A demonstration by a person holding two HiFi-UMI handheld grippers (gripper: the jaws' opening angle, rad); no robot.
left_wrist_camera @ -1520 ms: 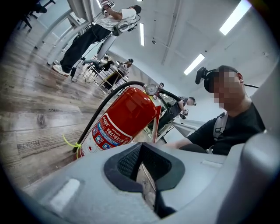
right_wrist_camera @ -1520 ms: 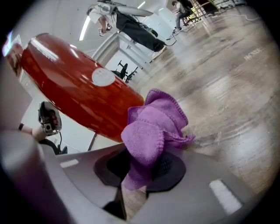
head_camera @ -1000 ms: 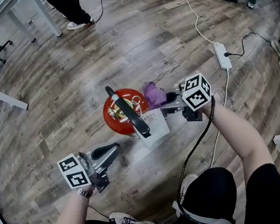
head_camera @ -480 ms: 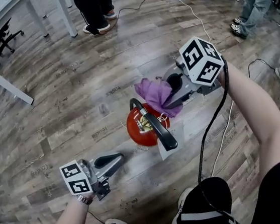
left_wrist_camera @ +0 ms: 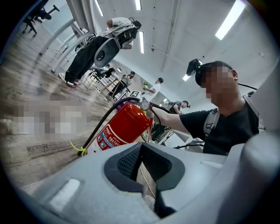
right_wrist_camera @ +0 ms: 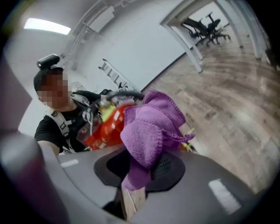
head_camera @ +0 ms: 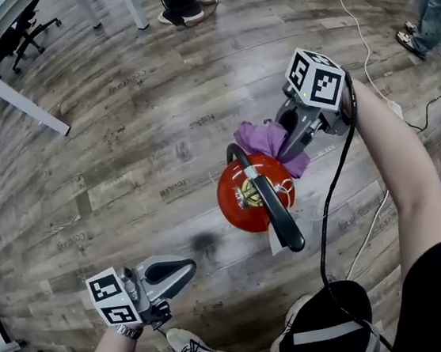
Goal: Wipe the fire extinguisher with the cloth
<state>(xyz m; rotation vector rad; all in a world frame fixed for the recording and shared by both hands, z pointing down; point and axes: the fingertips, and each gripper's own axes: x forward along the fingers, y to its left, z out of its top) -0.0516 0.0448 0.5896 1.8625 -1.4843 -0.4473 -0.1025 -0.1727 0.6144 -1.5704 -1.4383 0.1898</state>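
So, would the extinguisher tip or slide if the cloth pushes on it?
It probably won't budge: the extinguisher stands upright on the floor and looks heavy. Pushed hard near its top it might tip, then roll, being round. The cloth bunches limply, so it likely presses softly.

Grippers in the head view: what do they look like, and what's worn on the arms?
Both the left gripper and the right gripper are grey with black-lined jaws. Each carries a white cube with black square markers. A black cable runs from the right one along the arm. The right arm has a black short sleeve.
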